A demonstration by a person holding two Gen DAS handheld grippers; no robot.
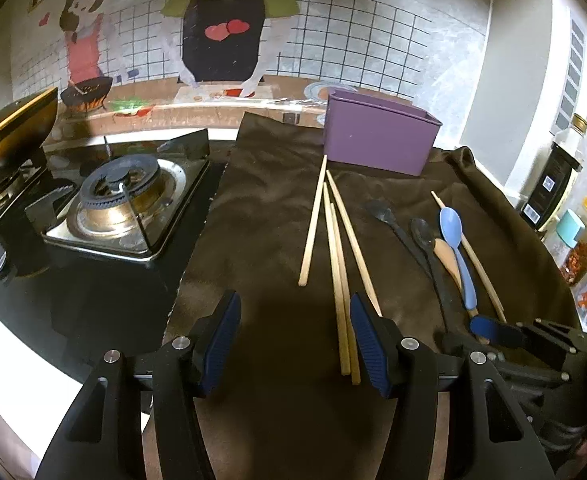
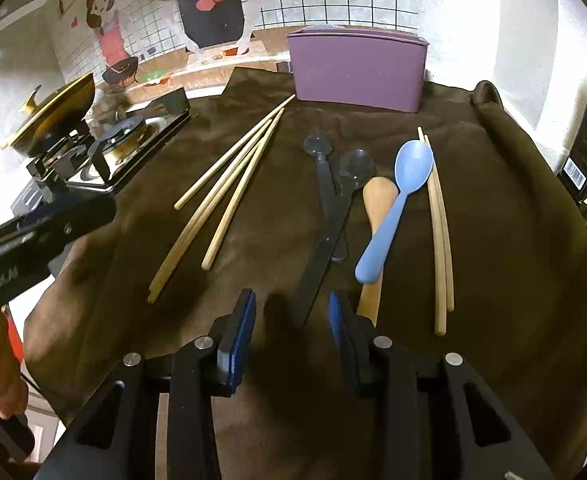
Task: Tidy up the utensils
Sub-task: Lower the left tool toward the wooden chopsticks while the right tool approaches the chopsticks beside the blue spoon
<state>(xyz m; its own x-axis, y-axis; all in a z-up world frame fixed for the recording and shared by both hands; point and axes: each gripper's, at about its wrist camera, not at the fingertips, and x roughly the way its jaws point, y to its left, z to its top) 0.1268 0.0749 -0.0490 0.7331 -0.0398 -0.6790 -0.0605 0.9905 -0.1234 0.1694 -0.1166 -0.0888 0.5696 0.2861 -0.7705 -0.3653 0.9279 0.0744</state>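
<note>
Several wooden chopsticks (image 1: 335, 248) (image 2: 221, 196) lie fanned on a brown cloth (image 1: 261, 216) (image 2: 513, 240). To their right lie two black spoons (image 2: 329, 200) (image 1: 389, 224), a wooden spoon (image 2: 377, 208) and a blue spoon (image 2: 397, 196) (image 1: 457, 248), then two more chopsticks (image 2: 439, 224) (image 1: 477, 260). A purple box (image 1: 377, 136) (image 2: 357, 68) stands at the cloth's far edge. My left gripper (image 1: 295, 344) is open and empty above the cloth, near the chopsticks' near ends. My right gripper (image 2: 291, 340) is open and empty, just before a black spoon's handle.
A gas stove (image 1: 121, 200) (image 2: 121, 148) with a gold-lidded pot (image 1: 9, 132) (image 2: 53, 116) sits to the left. Bottles and jars (image 1: 565, 216) stand at the right edge. A cartoon-decorated wall (image 1: 221, 32) is behind. The left gripper shows in the right wrist view (image 2: 33, 232).
</note>
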